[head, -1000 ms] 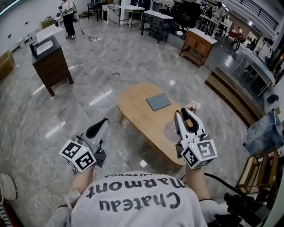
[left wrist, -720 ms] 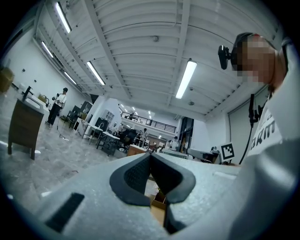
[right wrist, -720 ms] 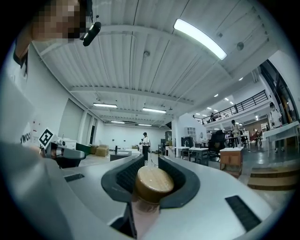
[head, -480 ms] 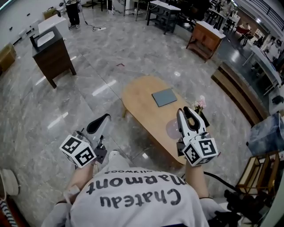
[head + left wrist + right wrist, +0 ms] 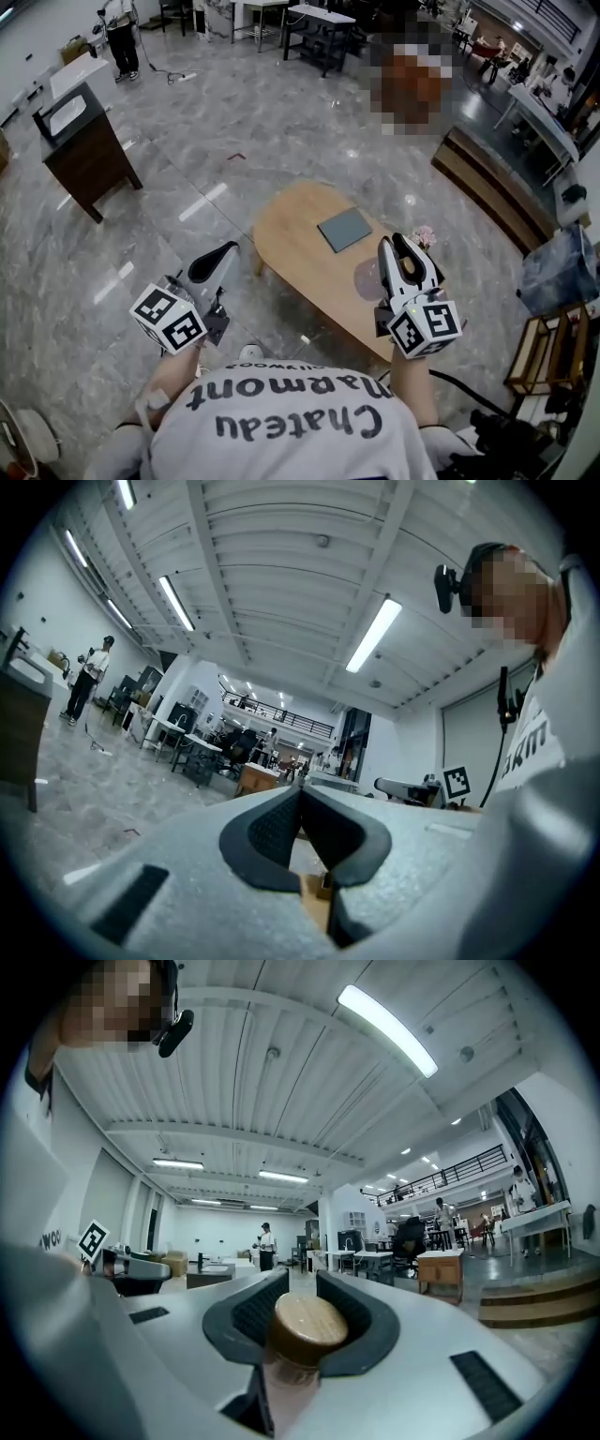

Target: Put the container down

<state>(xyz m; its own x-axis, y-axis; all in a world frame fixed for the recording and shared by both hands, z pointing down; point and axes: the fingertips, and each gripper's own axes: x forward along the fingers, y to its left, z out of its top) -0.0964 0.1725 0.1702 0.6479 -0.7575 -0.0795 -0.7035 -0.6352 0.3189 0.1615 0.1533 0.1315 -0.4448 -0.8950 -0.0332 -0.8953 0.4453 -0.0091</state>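
The container (image 5: pixel 305 1321) is a clear jar with a round wooden lid, and my right gripper (image 5: pixel 298 1283) is shut on it just below the lid. In the head view my right gripper (image 5: pixel 401 242) hovers over the near right end of the oval wooden table (image 5: pixel 295 230), with the jar's clear body (image 5: pixel 366 279) showing under its jaws. My left gripper (image 5: pixel 223 251) hangs over the floor left of the table. Its dark pads (image 5: pixel 272 832) meet at the tip with nothing between them.
A grey flat pad (image 5: pixel 344 229) lies in the middle of the table and small pink flowers (image 5: pixel 425 236) stand at its right edge. A dark cabinet (image 5: pixel 84 150) stands far left and a low wooden bench (image 5: pixel 487 187) at the right. A person (image 5: pixel 120 37) stands far off.
Both grippers have travelled level with the person beside the table, and the room has shifted in view. The right jaws still hold the container and the left jaws stay closed.
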